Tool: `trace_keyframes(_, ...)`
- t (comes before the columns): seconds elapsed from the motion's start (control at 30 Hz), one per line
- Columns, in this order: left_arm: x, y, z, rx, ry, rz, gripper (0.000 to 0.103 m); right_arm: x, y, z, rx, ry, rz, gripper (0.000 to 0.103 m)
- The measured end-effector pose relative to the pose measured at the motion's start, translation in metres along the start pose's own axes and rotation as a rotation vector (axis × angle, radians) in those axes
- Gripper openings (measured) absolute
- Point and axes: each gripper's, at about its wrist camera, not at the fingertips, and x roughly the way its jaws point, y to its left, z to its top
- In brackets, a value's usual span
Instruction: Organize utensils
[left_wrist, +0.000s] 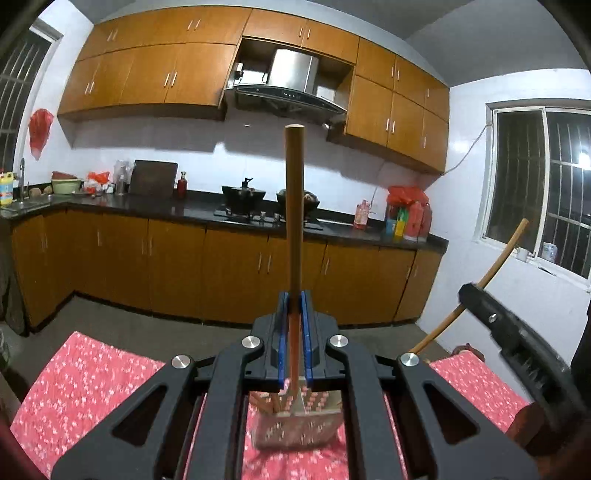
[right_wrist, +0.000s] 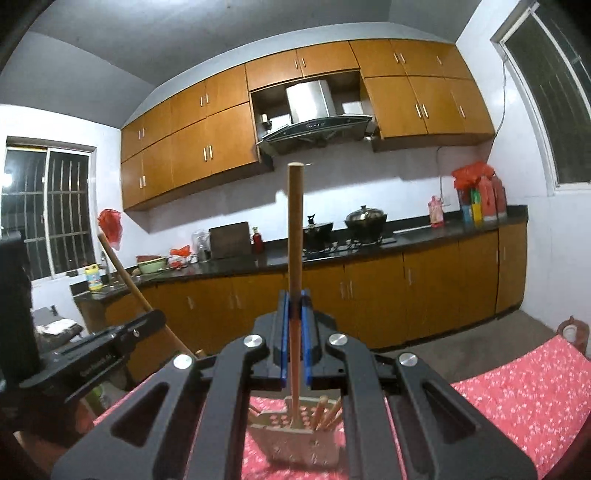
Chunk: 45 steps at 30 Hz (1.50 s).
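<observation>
Each gripper holds one wooden stick, probably a chopstick. In the left wrist view the left stick (left_wrist: 294, 221) stands nearly upright, from the blue pads up toward 12 o'clock, and the jaws of the left gripper (left_wrist: 295, 314) are closed on its lower, reddish part. In the right wrist view the right stick (right_wrist: 296, 229) stands the same way, and the jaws of the right gripper (right_wrist: 295, 314) are closed on it.

Below the jaws, at 6 o'clock in both views, is a perforated metal holder (left_wrist: 295, 424) on a pink flowered cloth (left_wrist: 92, 376) that covers the bench. More wooden sticks (right_wrist: 327, 411) stand in it. In the right view they lean at the right side of the holder; in the left view they show at its left side, and they are blurred.

Each view shows also the other tool. At 3 o'clock in the left view the right gripper's black body appears with its stick slanted up to the right. At 9 o'clock in the right view the left gripper's body appears with its stick slanted up to the left.

Behind are orange cabinets (left_wrist: 155, 74), a range hood (left_wrist: 291, 85), a dark counter (left_wrist: 147, 208) with pots (right_wrist: 365, 218) on a stove, and barred windows (left_wrist: 543, 184). Only the right view shows a red stool-like thing (right_wrist: 572, 330) at the cloth's far right corner.
</observation>
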Motion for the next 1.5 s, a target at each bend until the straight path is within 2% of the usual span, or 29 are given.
trace_keyframes(0.23,0.033,0.008,-0.018,-0.03,0.037,0.019,0.007,0.039,-0.002,-0.018,-0.006,0.042,-0.025,0.007)
trace_keyframes(0.43,0.044,0.016,-0.032,-0.044,0.081,0.011,0.007,0.054,0.0,-0.03,-0.009,0.085,-0.021,0.008)
trace_keyframes(0.53,0.043,0.019,-0.033,-0.056,0.092,0.008,0.008,0.054,0.0,-0.031,-0.004,0.099,-0.019,0.014)
trace_keyframes(0.6,0.041,0.02,-0.031,-0.061,0.086,0.008,0.01,0.049,0.0,-0.029,-0.002,0.088,-0.017,0.022)
trace_keyframes(0.63,0.038,0.022,-0.029,-0.066,0.083,0.01,0.013,0.047,-0.001,-0.028,-0.002,0.082,-0.017,0.022)
trace_keyframes(0.7,0.035,0.022,-0.024,-0.077,0.07,0.014,0.027,0.041,-0.001,-0.025,-0.001,0.073,-0.014,0.022)
trace_keyframes(0.73,0.032,0.024,-0.023,-0.082,0.062,0.015,0.029,0.036,-0.001,-0.023,0.002,0.066,-0.012,0.022)
trace_keyframes(0.83,0.017,0.026,-0.016,-0.096,0.036,0.012,0.03,0.022,-0.003,-0.019,0.01,0.05,-0.012,0.03)
trace_keyframes(0.93,0.002,0.03,-0.012,-0.102,0.016,0.01,0.031,0.005,-0.005,-0.02,0.011,0.044,-0.009,0.043)
trace_keyframes(1.0,-0.013,0.032,-0.013,-0.099,0.003,0.018,0.039,-0.009,-0.006,-0.023,0.002,0.043,-0.015,0.06)
trace_keyframes(1.03,-0.019,0.032,-0.014,-0.095,-0.002,0.024,0.042,-0.016,-0.006,-0.026,-0.003,0.044,-0.018,0.065)
trace_keyframes(1.1,-0.034,0.035,-0.02,-0.081,-0.011,0.04,0.056,-0.03,-0.006,-0.034,-0.019,0.051,-0.024,0.083)
trace_keyframes(1.13,-0.041,0.036,-0.024,-0.071,-0.014,0.054,0.059,-0.039,-0.005,-0.04,-0.03,0.058,-0.039,0.087)
trace_keyframes(1.2,-0.057,0.039,-0.036,-0.041,-0.017,0.086,0.074,-0.053,-0.005,-0.051,-0.045,0.062,-0.062,0.097)
trace_keyframes(1.3,-0.077,0.041,-0.056,-0.01,-0.017,0.135,0.094,-0.071,-0.005,-0.067,-0.043,0.079,-0.08,0.099)
trace_keyframes(1.4,-0.094,0.042,-0.076,0.024,-0.007,0.167,0.101,-0.083,-0.008,-0.081,0.006,0.129,-0.065,0.099)
trace_keyframes(1.5,-0.11,0.04,-0.097,0.054,0.009,0.202,0.101,-0.095,-0.007,-0.099,0.041,0.199,-0.077,0.099)
